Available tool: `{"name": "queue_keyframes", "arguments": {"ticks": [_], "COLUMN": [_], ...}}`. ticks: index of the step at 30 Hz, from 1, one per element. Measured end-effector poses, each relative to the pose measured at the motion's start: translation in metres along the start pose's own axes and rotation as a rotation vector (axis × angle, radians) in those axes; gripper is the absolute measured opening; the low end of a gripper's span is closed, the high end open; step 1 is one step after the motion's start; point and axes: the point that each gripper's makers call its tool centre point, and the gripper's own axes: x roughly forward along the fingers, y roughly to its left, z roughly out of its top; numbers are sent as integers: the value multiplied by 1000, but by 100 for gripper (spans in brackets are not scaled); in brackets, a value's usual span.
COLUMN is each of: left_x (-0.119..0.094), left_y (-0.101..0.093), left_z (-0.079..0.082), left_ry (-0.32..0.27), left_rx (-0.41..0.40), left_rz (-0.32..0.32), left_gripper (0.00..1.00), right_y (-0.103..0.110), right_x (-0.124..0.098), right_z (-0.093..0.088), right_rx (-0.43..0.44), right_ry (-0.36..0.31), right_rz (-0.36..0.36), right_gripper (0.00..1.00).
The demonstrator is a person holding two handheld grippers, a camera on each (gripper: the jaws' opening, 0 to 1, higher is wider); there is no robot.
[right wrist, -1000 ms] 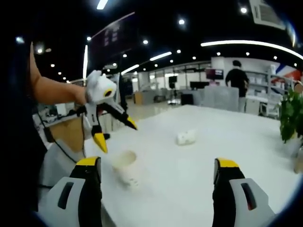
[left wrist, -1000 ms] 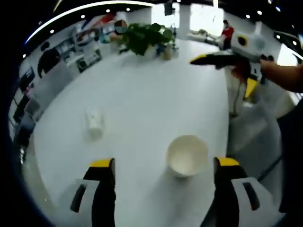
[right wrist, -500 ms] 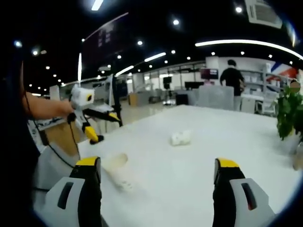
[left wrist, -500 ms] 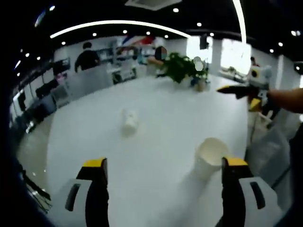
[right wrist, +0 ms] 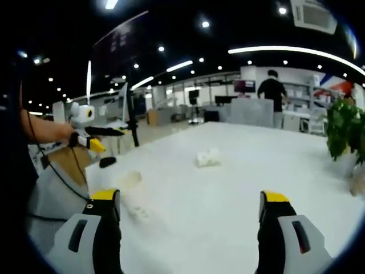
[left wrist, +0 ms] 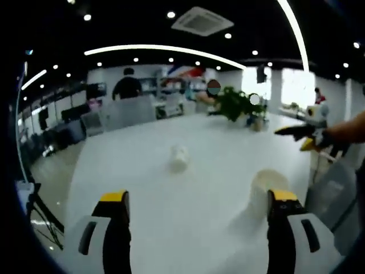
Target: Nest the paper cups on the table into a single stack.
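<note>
Left gripper view: low over table (left wrist: 171, 194), facing plant (left wrist: 236, 104). Right gripper view: low, table's near edge, facing across. Shared: table, lying cup (left wrist: 179, 156) (right wrist: 207, 158), plant (right wrist: 345, 128).

On the table (left wrist: 188, 211): one cup (left wrist: 268, 184) upright near the front, just beside the right jaw of the left gripper (left wrist: 197, 205) in the left gripper view; another cup (left wrist: 179, 157) on its side farther back toward the middle — well apart. Behind both, at the far edge, a plant (left wrist: 235, 104). In the right gripper view, near cup (right wrist: 129, 182) by the left jaw of the right gripper (right wrist: 188, 205), lying cup (right wrist: 207, 158) beyond, plant (right wrist: 345, 132) at right — other gripper (right wrist: 94, 137) off the table's left edge.
</note>
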Motion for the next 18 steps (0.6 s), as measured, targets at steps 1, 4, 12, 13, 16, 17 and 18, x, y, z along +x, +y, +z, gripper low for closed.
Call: {"name": "queue_keyframes", "arguments": {"ticks": [1,4,12,13,16,17,18], "left_x": [0,-1,-2,-2,-3,-3,-2], "left_y": [-1,0,0,1,2,2,2], "left_z": [-2,-2,2,3,7,7,7], "left_ry": [2,-14,-35,-40,-49,-52,-55], "left_rx": [0,-16,-10,-14,-15,-17,-25], "left_rz": [0,15,12,12,20,20,21], "left_gripper": [100,100,100,100,100,100,100], "right_y": [-1,-3,-14,-15,-20,-23,-24], "right_x": [1,6,29,34,47,54,56], "right_z": [-2,-2,4,5,8,9,9], "right_rx": [4,24,7,3,5,10,14], "right_ry": [1,-7,-2,2,-4,-5,-4], "right_rz": [-4,-6,3,8,14,14,14], "right_gripper": [100,100,100,100,100,100,100]}}
